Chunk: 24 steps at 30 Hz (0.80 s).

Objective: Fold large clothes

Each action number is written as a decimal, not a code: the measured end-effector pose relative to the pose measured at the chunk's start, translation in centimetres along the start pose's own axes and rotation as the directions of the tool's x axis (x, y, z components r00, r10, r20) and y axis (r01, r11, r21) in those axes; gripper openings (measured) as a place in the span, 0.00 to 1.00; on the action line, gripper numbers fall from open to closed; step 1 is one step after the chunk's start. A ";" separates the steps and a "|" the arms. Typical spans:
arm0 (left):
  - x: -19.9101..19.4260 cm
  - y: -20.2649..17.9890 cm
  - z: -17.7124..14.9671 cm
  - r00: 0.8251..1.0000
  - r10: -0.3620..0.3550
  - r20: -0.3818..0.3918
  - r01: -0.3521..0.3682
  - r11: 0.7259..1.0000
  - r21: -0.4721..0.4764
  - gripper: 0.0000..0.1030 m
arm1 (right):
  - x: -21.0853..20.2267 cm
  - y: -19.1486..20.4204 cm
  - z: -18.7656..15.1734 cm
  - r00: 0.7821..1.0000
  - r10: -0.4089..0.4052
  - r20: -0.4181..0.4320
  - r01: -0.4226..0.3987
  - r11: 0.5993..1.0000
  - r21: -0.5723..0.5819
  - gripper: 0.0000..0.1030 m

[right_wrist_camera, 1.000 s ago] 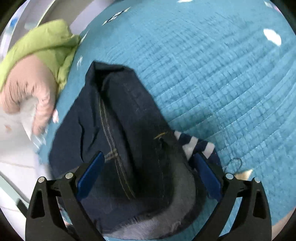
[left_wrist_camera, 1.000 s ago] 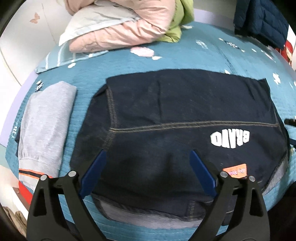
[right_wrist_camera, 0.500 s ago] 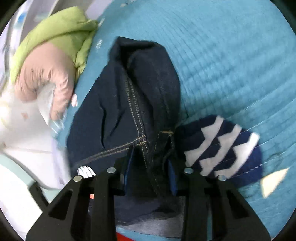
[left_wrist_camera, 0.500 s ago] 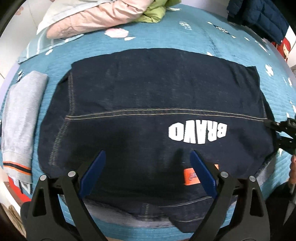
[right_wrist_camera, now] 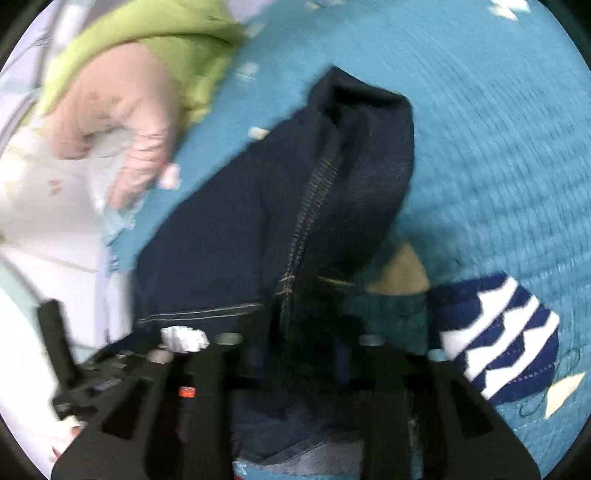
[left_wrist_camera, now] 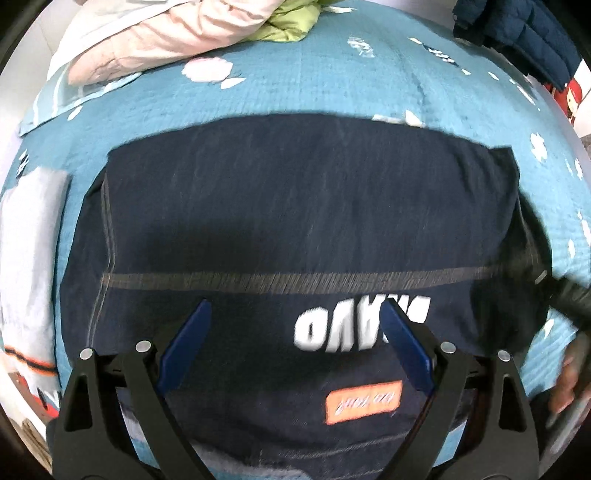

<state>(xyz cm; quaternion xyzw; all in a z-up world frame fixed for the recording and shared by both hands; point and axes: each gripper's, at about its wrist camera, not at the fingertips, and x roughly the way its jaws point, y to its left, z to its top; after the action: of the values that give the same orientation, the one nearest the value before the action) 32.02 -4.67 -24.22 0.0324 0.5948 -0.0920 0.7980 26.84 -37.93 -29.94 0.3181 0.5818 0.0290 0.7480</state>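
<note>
Two tongs work over one dark denim garment spread on a bed with a teal quilt. The left tongs stand spread wide above the garment's near half, with nothing pinched between their blue pads. The right tongs have a bunched fold of the denim between them, and their jaws are opening; blur hides whether the pads still press the cloth. In the left wrist view the garment fills the middle of the bed, with white lettering at about 5 o'clock from its centre and an orange patch below that. A folded grey garment lies at 9 o'clock, a pink jacket and a green one at 12, a navy padded jacket at 1. In the right wrist view a striped navy-and-white cloth lies at 3 o'clock of the tongs.
</note>
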 end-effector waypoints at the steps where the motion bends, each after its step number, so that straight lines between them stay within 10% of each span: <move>1: -0.2 -0.2 1.0 1.000 -0.006 0.007 0.005 1.000 0.006 0.90 | 0.2 0.1 -0.1 1.000 -0.005 0.001 0.005 1.000 -0.016 0.45; 9: 0.0 -1.2 7.7 0.996 0.054 0.067 -0.055 0.998 0.021 0.87 | -0.8 -0.1 0.1 0.993 0.109 0.046 -0.109 0.994 -0.009 0.21; 17: 4.8 -0.6 12.8 0.999 -0.007 -0.037 0.005 0.998 -0.058 0.26 | -0.8 0.1 0.3 0.993 0.112 0.038 -0.111 0.994 -0.024 0.21; 24: 7.2 -0.7 12.3 0.998 0.035 -0.046 -0.038 0.997 -0.074 0.25 | -0.2 -0.8 0.4 0.989 0.145 0.018 -0.145 0.989 0.022 0.21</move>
<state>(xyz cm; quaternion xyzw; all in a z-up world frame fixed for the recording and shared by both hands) 45.44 -8.13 -27.50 0.0157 0.6147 -0.0544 0.7867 26.86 -38.83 -30.11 0.3687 0.5514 0.0739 0.7447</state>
